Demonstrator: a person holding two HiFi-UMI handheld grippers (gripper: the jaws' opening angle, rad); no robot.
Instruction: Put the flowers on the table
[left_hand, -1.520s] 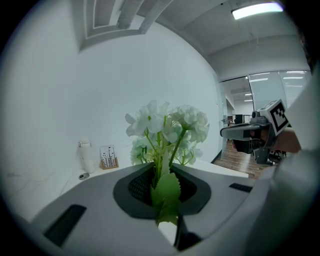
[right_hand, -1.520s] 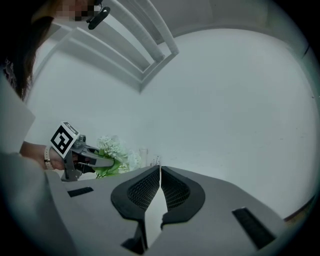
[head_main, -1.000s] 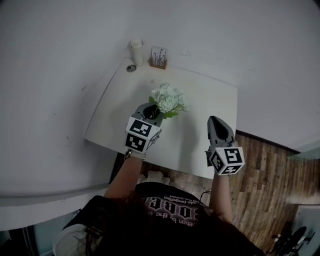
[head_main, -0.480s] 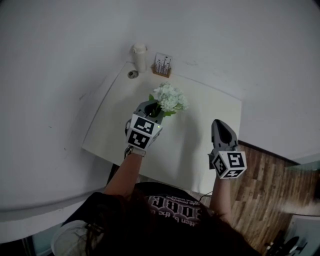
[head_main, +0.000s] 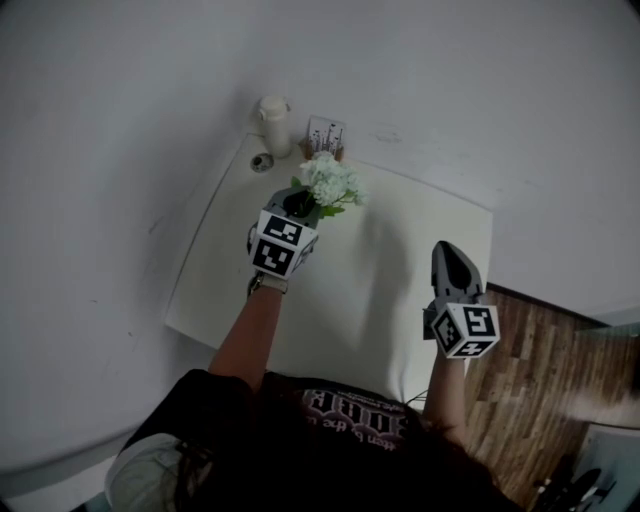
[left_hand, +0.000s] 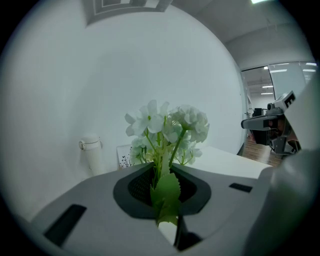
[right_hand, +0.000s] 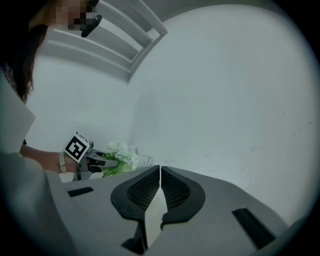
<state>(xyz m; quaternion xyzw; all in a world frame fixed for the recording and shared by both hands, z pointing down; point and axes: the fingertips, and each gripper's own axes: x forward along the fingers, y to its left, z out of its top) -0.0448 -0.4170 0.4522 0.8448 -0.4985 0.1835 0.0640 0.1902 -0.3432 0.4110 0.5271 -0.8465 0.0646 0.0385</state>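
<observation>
The left gripper pinches the green stems of a bunch of white flowers. Its jaws are closed on the stems, and the blooms stick out past the tips. The bunch is held over the far left corner of the white table. A white bottle and a small card stand are close by at the far edge, and a small round thing lies beside the bottle. The right gripper is near the table's right edge, well apart from the flowers. Its jaws are pressed together with nothing between them.
</observation>
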